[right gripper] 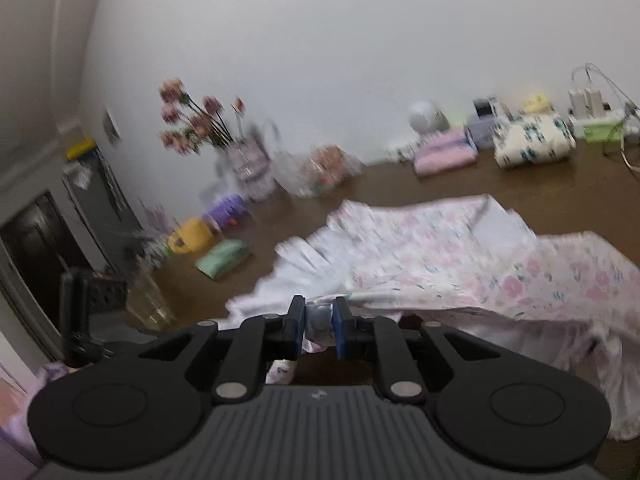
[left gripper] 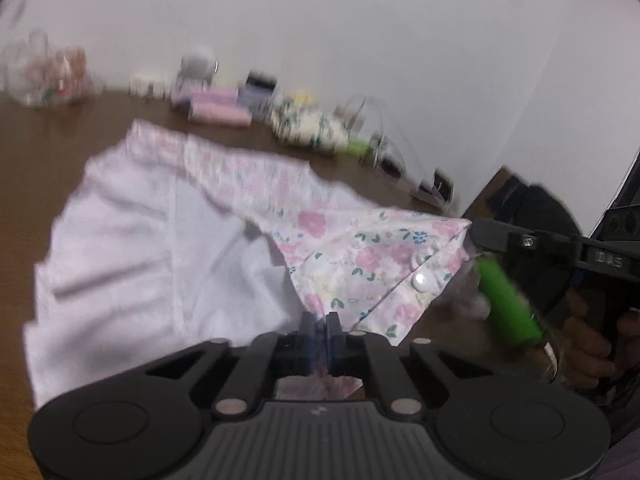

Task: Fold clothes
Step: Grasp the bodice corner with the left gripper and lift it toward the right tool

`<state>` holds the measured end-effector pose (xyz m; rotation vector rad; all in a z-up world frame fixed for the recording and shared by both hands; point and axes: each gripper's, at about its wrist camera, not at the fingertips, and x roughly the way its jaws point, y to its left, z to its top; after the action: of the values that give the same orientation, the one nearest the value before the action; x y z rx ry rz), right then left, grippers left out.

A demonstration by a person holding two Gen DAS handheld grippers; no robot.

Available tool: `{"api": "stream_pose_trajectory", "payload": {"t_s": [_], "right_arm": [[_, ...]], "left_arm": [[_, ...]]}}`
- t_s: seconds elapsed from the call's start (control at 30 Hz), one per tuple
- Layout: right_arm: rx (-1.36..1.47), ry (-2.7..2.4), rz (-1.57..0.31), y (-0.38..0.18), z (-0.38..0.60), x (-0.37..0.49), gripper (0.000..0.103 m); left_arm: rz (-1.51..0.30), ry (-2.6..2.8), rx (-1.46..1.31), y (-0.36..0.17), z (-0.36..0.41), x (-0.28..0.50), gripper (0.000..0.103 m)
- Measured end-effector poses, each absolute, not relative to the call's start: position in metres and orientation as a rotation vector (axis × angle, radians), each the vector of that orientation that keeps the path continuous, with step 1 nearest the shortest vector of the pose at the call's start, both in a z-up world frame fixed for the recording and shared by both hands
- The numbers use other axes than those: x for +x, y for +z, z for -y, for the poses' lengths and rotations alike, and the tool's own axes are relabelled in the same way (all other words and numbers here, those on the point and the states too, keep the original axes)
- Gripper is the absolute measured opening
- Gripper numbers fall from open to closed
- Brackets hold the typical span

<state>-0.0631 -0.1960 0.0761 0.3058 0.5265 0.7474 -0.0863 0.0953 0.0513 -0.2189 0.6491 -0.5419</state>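
A brown worktop (left gripper: pixel 60 152) fills the middle of both frames, with a white wall behind it. A floral dress (left gripper: pixel 248 208) lies spread across the centre of the worktop, its white lining showing at the left of the left wrist view and its near edge lifted. The left tool (left gripper: pixel 321 334), bottom centre, is clenched on the dress hem. The right tool (right gripper: pixel 319 326), bottom centre of its own view, pinches a bunched corner of the dress. Folded clothes (right gripper: pixel 444 156) sit along the back edge, upper right, and flowers (right gripper: pixel 192 124) stand at upper left. A white button (left gripper: pixel 421 280) shows on the lifted flap.
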Motion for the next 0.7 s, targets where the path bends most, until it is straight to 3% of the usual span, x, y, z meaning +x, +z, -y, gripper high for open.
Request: {"api": "stream_pose_trajectory", "payload": {"t_s": [0.07, 0.13, 0.2, 0.23, 0.3, 0.37, 0.5, 0.6, 0.67, 0.7], "right_arm": [[0.317, 0.747, -0.520, 0.087, 0.192, -0.056, 0.014], [0.320, 0.739, -0.532, 0.093, 0.185, -0.048, 0.014], [0.309, 0.736, -0.536, 0.099, 0.176, -0.041, 0.014], [0.305, 0.737, -0.539, 0.101, 0.172, -0.040, 0.014], [0.296, 0.748, -0.549, 0.103, 0.165, -0.039, 0.014], [0.293, 0.762, -0.556, 0.103, 0.164, -0.042, 0.014], [0.276, 0.705, -0.555, 0.097, 0.175, -0.041, 0.015], [0.176, 0.622, -0.539, 0.084, 0.186, -0.040, 0.021], [0.098, 0.632, -0.538, 0.072, 0.194, -0.049, 0.046], [0.074, 0.658, -0.541, 0.067, 0.197, -0.055, 0.049]], "left_arm": [[-0.630, -0.532, -0.154, 0.052, -0.087, -0.089, 0.067], [-0.617, -0.518, -0.079, 0.050, -0.077, -0.090, 0.082], [-0.604, -0.504, -0.005, 0.049, -0.067, -0.091, 0.082], [-0.597, -0.497, 0.032, 0.048, -0.062, -0.091, 0.080], [-0.583, -0.482, 0.107, 0.047, -0.052, -0.093, 0.066], [-0.569, -0.467, 0.181, 0.045, -0.042, -0.094, 0.007], [-0.622, -0.580, 0.037, 0.056, -0.062, -0.084, 0.007], [-0.641, -0.617, -0.003, 0.074, -0.074, -0.074, 0.007], [-0.655, -0.632, 0.002, 0.086, -0.078, -0.069, 0.007], [-0.661, -0.635, 0.011, 0.091, -0.079, -0.067, 0.007]]}}
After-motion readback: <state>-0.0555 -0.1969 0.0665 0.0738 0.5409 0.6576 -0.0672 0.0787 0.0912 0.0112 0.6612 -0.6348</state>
